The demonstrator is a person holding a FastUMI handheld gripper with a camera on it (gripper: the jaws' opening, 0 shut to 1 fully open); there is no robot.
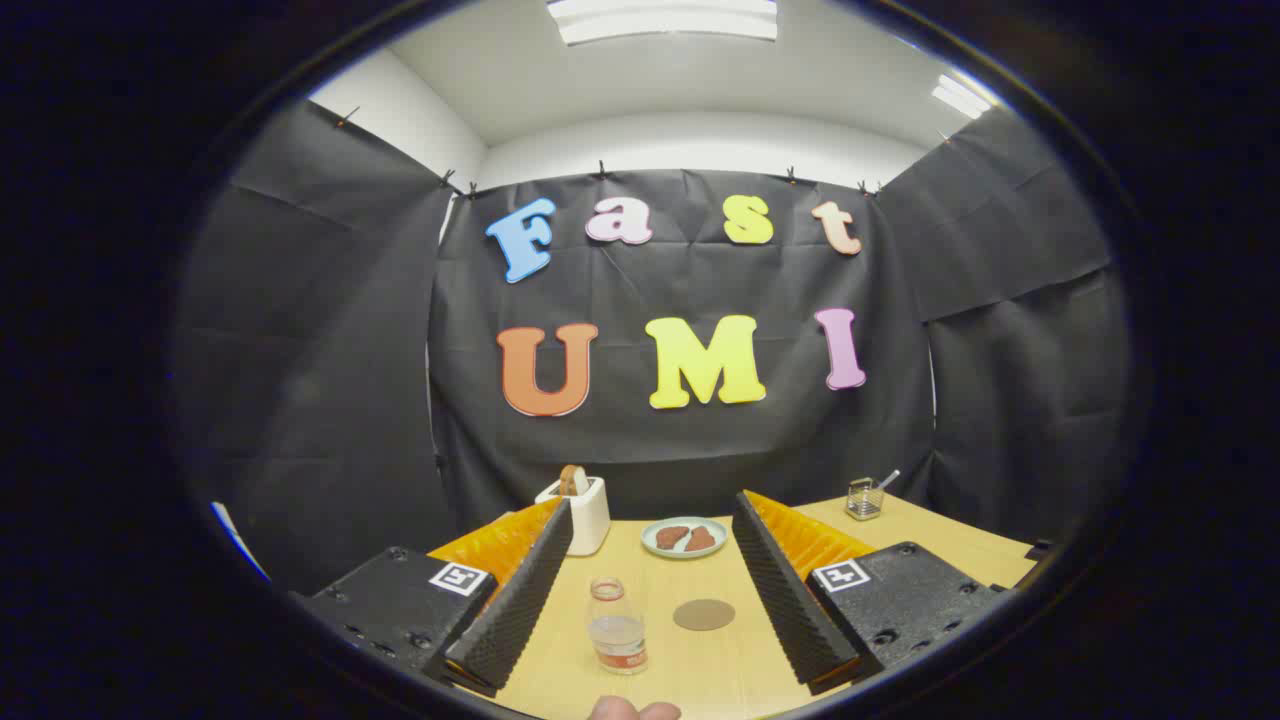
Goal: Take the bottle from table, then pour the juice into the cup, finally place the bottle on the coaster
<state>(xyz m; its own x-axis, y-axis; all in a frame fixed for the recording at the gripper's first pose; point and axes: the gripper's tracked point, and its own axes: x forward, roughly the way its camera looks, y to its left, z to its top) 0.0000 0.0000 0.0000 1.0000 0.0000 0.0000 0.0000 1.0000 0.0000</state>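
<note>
Fingertips of a hand (633, 710) at bottom centre. Gripper (650, 600) fingers spread wide, gripping nothing. Bottle (617, 626) upright between them on bare table (720, 670), low liquid inside. Coaster (704, 614) just right of it. Plate (684, 537) with two brown pieces beyond; toaster (580, 512) left.

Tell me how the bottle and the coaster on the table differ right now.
The bottle stands upright and tall, while the coaster lies flat. The bottle is clear with liquid low inside; the coaster is an opaque brown disc. The bottle sits closer to one finger of the open gripper, the coaster closer to the other. Both rest untouched on the wooden table, apart, between the jaws.
</note>
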